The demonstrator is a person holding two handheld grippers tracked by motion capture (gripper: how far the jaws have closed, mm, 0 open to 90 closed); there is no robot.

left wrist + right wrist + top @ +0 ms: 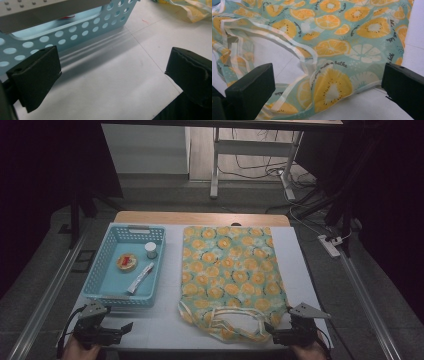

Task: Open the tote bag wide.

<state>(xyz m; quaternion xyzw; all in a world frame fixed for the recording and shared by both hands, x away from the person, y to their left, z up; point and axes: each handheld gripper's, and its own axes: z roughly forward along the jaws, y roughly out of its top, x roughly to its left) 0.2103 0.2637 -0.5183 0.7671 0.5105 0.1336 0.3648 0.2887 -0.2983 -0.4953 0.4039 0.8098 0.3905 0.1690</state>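
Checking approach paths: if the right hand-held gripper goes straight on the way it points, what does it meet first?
Most likely the tote bag: the open right hand-held gripper looks straight at its handle end, the fabric lying flat on the table just ahead. Depth is unclear.

We can't read the round item point(127, 262) or stick packet point(140, 278) in the basket point(100, 270); hands point(75, 351) cut off at bottom edge.

The cloth bag point(332, 50), printed with orange slices, carries small black script among the fruit; one line reads "with a bathe". The other lines are too small to read.
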